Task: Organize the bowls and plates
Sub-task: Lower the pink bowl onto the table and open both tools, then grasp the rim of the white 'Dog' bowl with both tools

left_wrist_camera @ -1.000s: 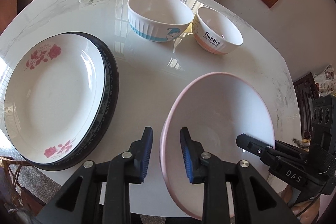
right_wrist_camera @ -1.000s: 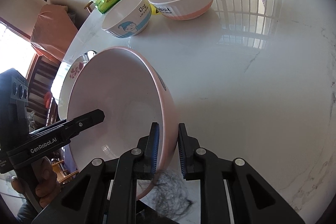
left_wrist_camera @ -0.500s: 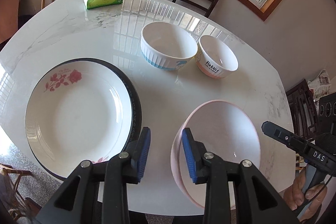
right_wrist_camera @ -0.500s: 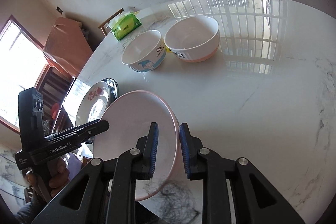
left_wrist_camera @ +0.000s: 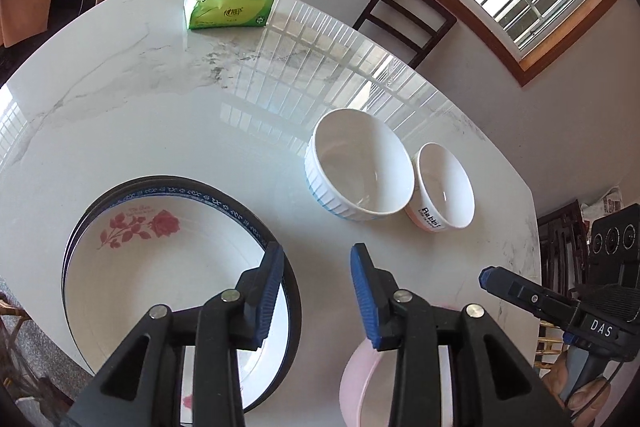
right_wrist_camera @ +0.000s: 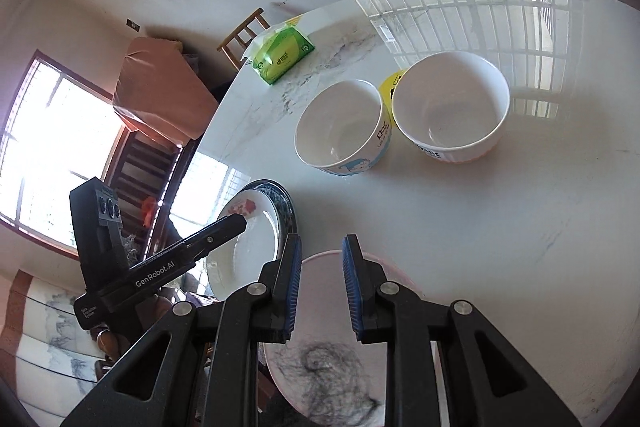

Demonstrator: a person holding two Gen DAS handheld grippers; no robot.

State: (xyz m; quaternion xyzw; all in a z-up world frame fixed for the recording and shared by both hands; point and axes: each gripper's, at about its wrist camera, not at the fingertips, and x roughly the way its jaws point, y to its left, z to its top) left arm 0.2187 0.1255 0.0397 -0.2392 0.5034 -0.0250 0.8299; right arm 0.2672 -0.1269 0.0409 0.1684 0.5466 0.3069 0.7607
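Now your left gripper (left_wrist_camera: 316, 277) hovers with fingers spread and nothing between them, and your right gripper (right_wrist_camera: 320, 277) does the same. Use the pink bowl (left_wrist_camera: 360, 383) as your landmark: it sits on the worktop (left_wrist_camera: 200, 115) at the near edge, mostly hidden behind both sets of fingers. Left of it lies the rose plate (left_wrist_camera: 152, 279) on a dark plate, partly covered. Beyond it stand the ribbed bowl (left_wrist_camera: 360, 163) and Rabbit bowl (left_wrist_camera: 444, 187), touching.
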